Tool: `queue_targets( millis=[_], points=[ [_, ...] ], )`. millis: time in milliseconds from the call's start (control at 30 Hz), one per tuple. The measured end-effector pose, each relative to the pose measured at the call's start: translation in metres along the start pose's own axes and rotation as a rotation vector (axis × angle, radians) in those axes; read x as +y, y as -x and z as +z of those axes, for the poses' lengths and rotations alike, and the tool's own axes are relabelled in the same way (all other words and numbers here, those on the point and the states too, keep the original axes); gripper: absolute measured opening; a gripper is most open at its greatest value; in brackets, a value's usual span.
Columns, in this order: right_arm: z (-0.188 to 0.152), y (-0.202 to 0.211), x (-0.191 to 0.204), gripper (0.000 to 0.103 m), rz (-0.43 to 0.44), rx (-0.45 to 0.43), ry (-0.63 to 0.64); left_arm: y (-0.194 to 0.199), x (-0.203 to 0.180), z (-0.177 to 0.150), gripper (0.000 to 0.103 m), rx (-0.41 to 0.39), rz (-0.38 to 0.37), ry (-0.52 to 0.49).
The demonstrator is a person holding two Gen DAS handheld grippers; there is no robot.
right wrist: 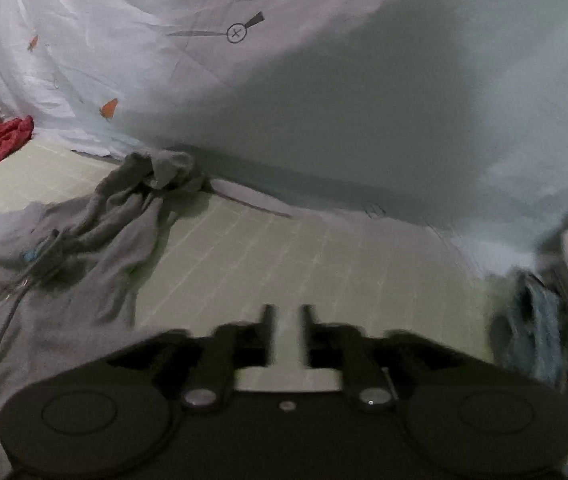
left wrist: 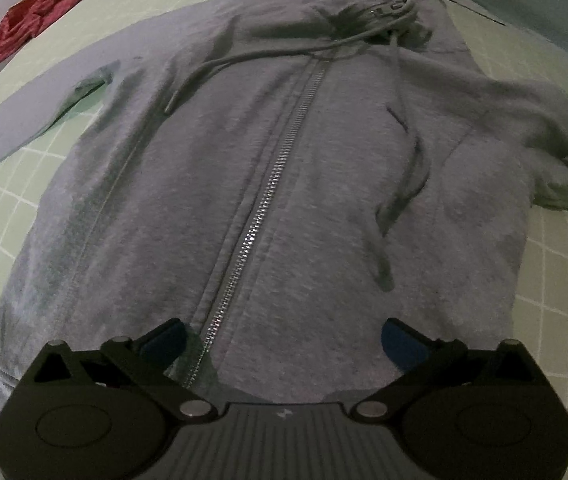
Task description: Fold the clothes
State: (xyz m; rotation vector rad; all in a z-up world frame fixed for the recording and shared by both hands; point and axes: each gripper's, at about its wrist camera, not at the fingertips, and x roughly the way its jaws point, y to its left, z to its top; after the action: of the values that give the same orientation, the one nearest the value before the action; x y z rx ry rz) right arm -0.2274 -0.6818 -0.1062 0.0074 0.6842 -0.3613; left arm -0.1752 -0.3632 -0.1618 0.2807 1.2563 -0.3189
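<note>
Left black two-finger gripper (left wrist: 284, 340) points steeply down, blue-padded fingers (left wrist: 398, 340) spread wide, nothing between them. Right black gripper (right wrist: 288, 320) angles forward, narrow gap, empty.

This looks like a home set-up for folding laundry. A green cutting mat (left wrist: 556, 280) with a white grid serves as the work surface, filling the lower half of the right wrist view. Behind it, across the top, hangs a pale printed bedsheet (right wrist: 132, 52). A red garment (left wrist: 40, 12) lies crumpled at upper left, and more clothes (right wrist: 540, 320) pile at the right edge.
</note>
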Motion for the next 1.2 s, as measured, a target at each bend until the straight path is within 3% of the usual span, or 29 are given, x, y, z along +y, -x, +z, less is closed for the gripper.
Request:
queue_targets(
  millis=[33,67,133,300,400,500,567,767,867,933,1033,1100,1167,1200],
  points=[
    [-0.011,0.012,0.0,0.041,-0.017,0.002,-0.001,0.0,-0.001,0.001,0.103,0.002,0.002,0.002],
    [-0.022,0.023,-0.001,0.043,-0.035,0.004,-0.001,-0.001,-0.001,0.002,0.103,0.005,0.004,0.003],
    [-0.045,0.046,-0.001,0.043,-0.07,0.008,-0.002,0.001,0.001,0.003,0.103,0.011,0.004,0.002],
    [-0.104,0.073,-0.009,0.043,-0.116,0.122,-0.022,0.0,0.001,0.005,0.103,0.021,0.004,-0.006],
    [-0.121,0.074,-0.012,0.043,-0.139,0.172,-0.007,0.0,0.0,0.006,0.103,0.025,0.003,-0.009],
    [-0.124,0.076,-0.017,0.039,-0.109,0.189,-0.004,0.0,0.0,0.005,0.103,0.023,0.002,-0.008],
    [-0.124,0.077,-0.018,0.003,-0.092,0.193,0.023,0.0,0.001,0.005,0.103,0.02,0.001,-0.006],
    [-0.084,0.064,-0.04,0.001,-0.2,0.1,0.131,0.0,0.001,0.004,0.103,0.015,-0.002,-0.005],
    [-0.06,0.036,-0.054,0.001,-0.225,0.068,0.155,0.0,0.001,0.004,0.103,0.017,-0.004,-0.005],
    [-0.049,0.005,-0.064,0.002,-0.225,0.104,0.138,0.0,0.001,0.004,0.103,0.017,-0.005,-0.004],
    [-0.045,-0.034,-0.065,0.015,-0.233,0.188,0.111,0.0,0.0,0.003,0.103,0.017,-0.005,-0.003],
    [-0.049,-0.029,-0.06,0.036,-0.245,0.171,0.06,0.001,0.0,0.003,0.103,0.017,-0.005,-0.002],
    [-0.056,-0.012,-0.052,0.072,-0.256,0.126,0.004,0.001,0.0,0.002,0.103,0.017,-0.005,-0.001],
    [-0.063,-0.002,-0.047,0.076,-0.269,0.117,-0.015,0.001,-0.001,0.002,0.103,0.017,-0.005,-0.001]
  ],
)
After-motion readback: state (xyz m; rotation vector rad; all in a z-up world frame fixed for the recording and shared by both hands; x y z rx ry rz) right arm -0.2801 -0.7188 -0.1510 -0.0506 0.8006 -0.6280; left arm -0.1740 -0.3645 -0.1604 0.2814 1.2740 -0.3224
